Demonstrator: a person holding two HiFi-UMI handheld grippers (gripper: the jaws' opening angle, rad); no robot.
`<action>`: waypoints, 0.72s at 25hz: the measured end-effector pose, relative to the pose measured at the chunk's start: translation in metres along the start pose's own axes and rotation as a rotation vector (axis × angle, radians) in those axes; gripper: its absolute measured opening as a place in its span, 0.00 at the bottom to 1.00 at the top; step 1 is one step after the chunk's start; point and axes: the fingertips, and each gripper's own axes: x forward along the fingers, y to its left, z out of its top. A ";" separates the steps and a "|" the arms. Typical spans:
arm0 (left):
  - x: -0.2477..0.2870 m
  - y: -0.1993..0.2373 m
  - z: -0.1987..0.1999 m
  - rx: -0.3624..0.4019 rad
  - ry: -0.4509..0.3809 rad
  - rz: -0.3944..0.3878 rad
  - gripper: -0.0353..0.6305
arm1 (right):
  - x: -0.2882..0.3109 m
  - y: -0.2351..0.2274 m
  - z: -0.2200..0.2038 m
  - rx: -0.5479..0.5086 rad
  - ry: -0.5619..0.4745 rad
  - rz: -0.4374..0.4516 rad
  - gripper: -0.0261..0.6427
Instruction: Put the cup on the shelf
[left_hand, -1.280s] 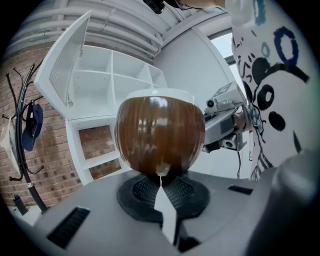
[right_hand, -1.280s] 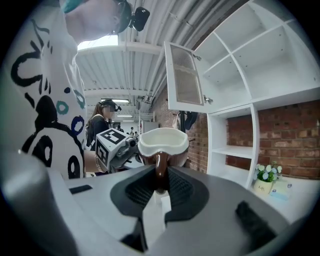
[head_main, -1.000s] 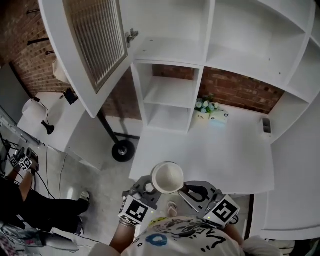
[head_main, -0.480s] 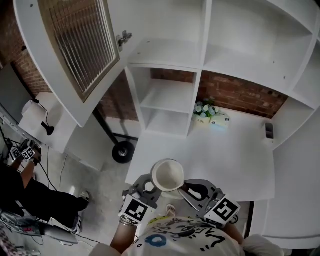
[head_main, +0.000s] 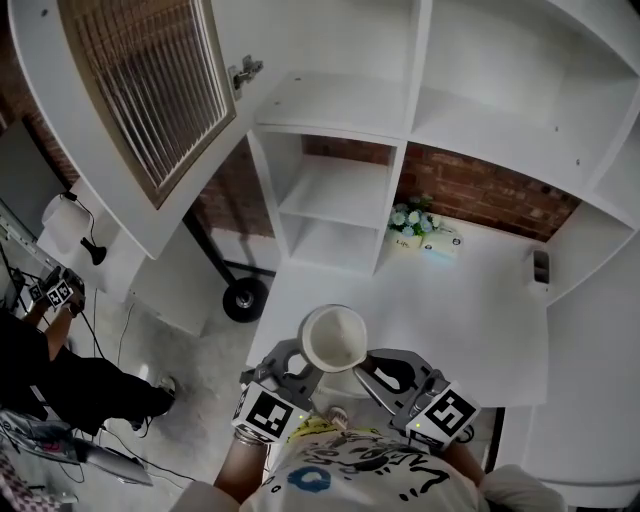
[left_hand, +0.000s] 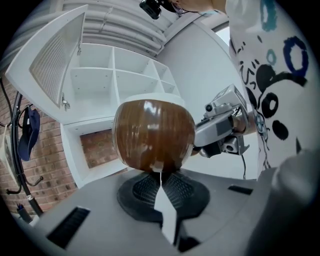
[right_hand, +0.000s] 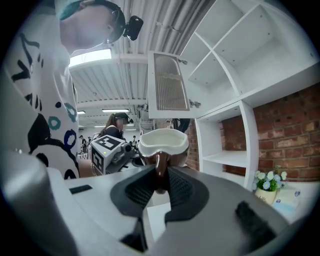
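A cup, white inside and glossy brown outside, hangs upright between my two grippers above the near edge of the white counter. My right gripper is shut on the cup's brown handle, which stands between the pads. My left gripper is shut, its tips meeting right at the lower brown side of the cup. The white shelf unit stands beyond, its compartments bare.
An open cabinet door with a slatted panel swings out at the upper left. A small flower pot and a tissue box sit at the counter's back. A dark object lies far right. A person stands on the floor at left.
The cup and both grippers have shifted slightly forward towards the shelf unit. Both grips look the same as before.
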 end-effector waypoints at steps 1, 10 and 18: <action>0.001 0.003 0.002 0.005 -0.001 -0.001 0.08 | 0.002 -0.002 0.002 0.001 -0.006 0.000 0.13; 0.015 0.039 0.015 0.055 -0.035 -0.025 0.08 | 0.024 -0.031 0.022 -0.065 -0.007 -0.028 0.13; 0.024 0.088 0.036 0.107 -0.082 -0.023 0.08 | 0.053 -0.057 0.058 -0.126 0.004 -0.053 0.13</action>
